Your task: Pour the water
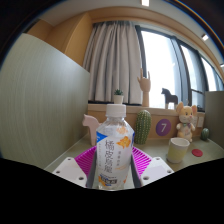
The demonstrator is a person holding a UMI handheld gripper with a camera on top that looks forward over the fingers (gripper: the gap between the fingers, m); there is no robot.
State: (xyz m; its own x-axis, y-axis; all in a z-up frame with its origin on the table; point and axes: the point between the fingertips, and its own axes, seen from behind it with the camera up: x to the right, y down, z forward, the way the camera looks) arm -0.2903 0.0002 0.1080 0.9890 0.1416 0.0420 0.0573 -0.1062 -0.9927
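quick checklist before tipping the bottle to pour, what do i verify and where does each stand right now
1. Bottle between the fingers: ok.
2. Both pads pressing on it: appears ok, contact partly hidden.
3. Bottle upright: ok.
4. Cap off: not ok, white cap seems still on.
5. Receiving cup upright on the table, ahead and to the right: ok.
6. Cup free to take water: cannot tell, inside not visible.

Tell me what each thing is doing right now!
Jaws: shut on the water bottle.
Water bottle: upright, cap on, held between the pads.
Cup: upright on the table, beyond the jaws; inside not visible.
Curtain: covers part of the window.
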